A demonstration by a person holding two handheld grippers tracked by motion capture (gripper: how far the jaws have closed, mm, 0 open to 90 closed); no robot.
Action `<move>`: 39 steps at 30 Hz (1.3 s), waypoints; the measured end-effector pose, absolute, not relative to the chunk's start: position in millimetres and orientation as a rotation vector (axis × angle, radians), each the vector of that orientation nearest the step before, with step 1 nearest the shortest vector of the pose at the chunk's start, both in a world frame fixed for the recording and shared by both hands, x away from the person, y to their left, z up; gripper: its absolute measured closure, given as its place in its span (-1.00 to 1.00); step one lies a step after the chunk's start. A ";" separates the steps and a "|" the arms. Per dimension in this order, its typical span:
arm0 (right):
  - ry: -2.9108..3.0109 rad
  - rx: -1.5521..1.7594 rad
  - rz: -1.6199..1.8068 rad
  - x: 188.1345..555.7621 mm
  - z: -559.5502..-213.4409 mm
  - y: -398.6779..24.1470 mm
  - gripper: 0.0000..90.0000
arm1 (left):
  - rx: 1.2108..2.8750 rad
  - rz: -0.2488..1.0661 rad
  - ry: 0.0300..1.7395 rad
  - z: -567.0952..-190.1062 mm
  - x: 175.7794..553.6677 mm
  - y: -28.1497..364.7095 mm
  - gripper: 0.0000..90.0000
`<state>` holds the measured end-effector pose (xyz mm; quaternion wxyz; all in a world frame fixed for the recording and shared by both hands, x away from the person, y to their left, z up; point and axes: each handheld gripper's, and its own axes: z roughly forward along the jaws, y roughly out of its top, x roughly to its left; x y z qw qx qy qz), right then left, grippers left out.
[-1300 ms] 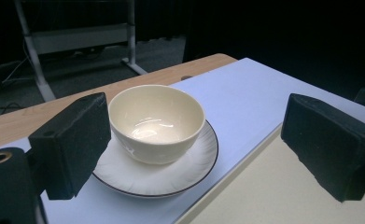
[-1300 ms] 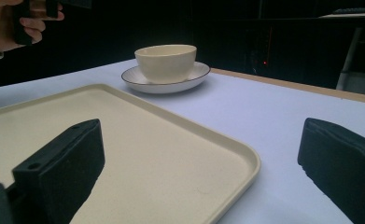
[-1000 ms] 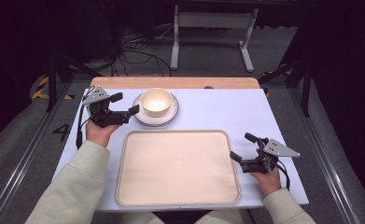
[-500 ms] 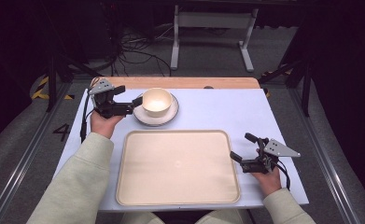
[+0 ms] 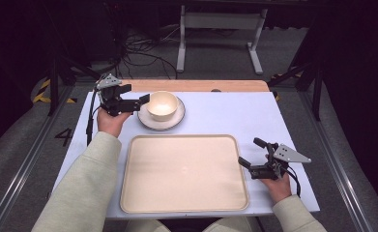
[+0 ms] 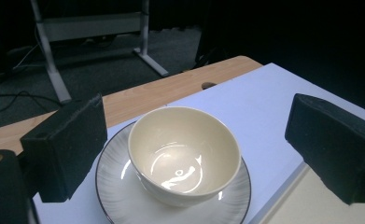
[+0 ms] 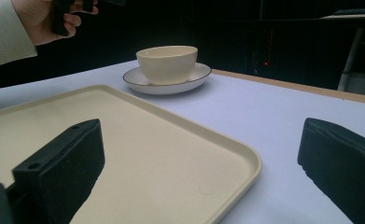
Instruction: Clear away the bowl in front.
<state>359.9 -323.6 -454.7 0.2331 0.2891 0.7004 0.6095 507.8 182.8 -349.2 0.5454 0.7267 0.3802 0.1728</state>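
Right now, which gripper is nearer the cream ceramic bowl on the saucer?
Left. The left gripper is open right beside the cream ceramic bowl; the right gripper sits far off, by the tray's right edge.

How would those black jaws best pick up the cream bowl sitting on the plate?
Probably by the rim. The bowl stands upright and open on the plate, with thin walls curving under towards the base. The left gripper, jaws open, already faces it from the left; one jaw inside and one outside the near wall looks surest.

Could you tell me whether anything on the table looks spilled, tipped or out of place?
Nothing stands out: the bowl sits upright and empty on its saucer, and the tray lies flat and bare.
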 end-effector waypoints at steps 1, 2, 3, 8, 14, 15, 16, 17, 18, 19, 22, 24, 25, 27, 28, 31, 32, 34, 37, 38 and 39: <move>1.923 0.794 1.674 359.9 -454.7 -323.7 -0.98 | 1.737 0.409 0.906 -348.5 510.2 181.9 -0.86; 1.923 0.795 1.673 359.9 -454.7 -323.7 -0.98 | 1.749 0.407 0.922 -347.8 511.6 180.3 -0.86; 1.923 0.794 1.673 359.9 -454.7 -323.6 -0.98 | 1.760 0.414 0.930 -347.2 513.7 178.9 -0.87; 1.922 0.791 1.675 359.7 -454.7 -323.8 -0.98 | 1.827 0.410 1.009 -344.4 524.4 172.4 -0.85; 1.922 0.791 1.673 359.4 -454.8 -323.6 -0.98 | 1.910 0.425 1.088 -343.6 537.7 164.5 -0.82; 1.921 0.792 1.671 359.4 -454.8 -323.6 -0.98 | 1.922 0.415 1.109 -344.8 542.1 164.3 -0.82; 1.921 0.793 1.670 359.4 -454.9 -323.7 -0.98 | 1.920 0.398 1.131 -346.0 544.8 164.5 -0.83; 1.921 0.794 1.670 359.4 -454.9 -323.6 -0.98 | 1.926 0.385 1.147 -347.1 548.0 164.8 -0.83; 1.921 0.795 1.668 359.4 -454.9 -323.6 -0.98 | 1.926 0.385 1.147 -347.1 548.0 164.8 -0.83; 1.921 0.795 1.666 359.3 -454.9 -323.6 -0.98 | 1.949 0.356 1.168 -350.3 554.5 164.3 -0.84; 1.920 0.796 1.664 359.3 -455.1 -323.5 -0.98 | 1.980 0.325 1.197 -354.4 561.1 161.5 -0.83; 1.924 0.799 1.662 359.4 -455.2 -323.5 -0.98 | 2.009 0.313 1.224 -358.0 566.0 159.6 -0.82; 1.925 0.800 1.661 359.4 -455.3 -323.5 -0.98 | 2.009 0.313 1.224 -358.0 566.0 159.6 -0.81; 1.924 0.801 1.659 359.4 -455.3 -323.5 -0.98 | 2.007 0.289 1.253 -361.9 569.8 159.3 -0.80; 1.924 0.802 1.659 359.4 -455.3 -323.6 -0.98 | 2.008 0.280 1.262 -364.0 571.5 159.3 -0.79; 1.923 0.803 1.657 359.4 -455.3 -323.5 -0.98 | 2.005 0.271 1.298 -369.8 575.1 158.5 -0.77; 1.923 0.804 1.656 359.4 -455.4 -323.5 -0.98 | 2.010 0.273 1.299 -370.7 576.1 158.8 -0.76; 1.924 0.803 1.657 359.5 -455.4 -323.6 -0.98 | 2.006 0.287 1.317 -373.4 577.7 159.1 -0.72; 1.923 0.808 1.659 359.7 -455.5 -323.8 -0.98 | 2.001 0.259 1.332 -377.6 580.7 160.7 -0.64; 1.924 0.810 1.661 359.6 -455.6 -323.8 -0.98 | 2.009 0.249 1.334 -380.0 581.9 160.2 -0.62; 1.925 0.813 1.660 359.6 -455.6 -323.7 -0.98 | 2.024 0.246 1.330 -381.7 582.9 159.7 -0.60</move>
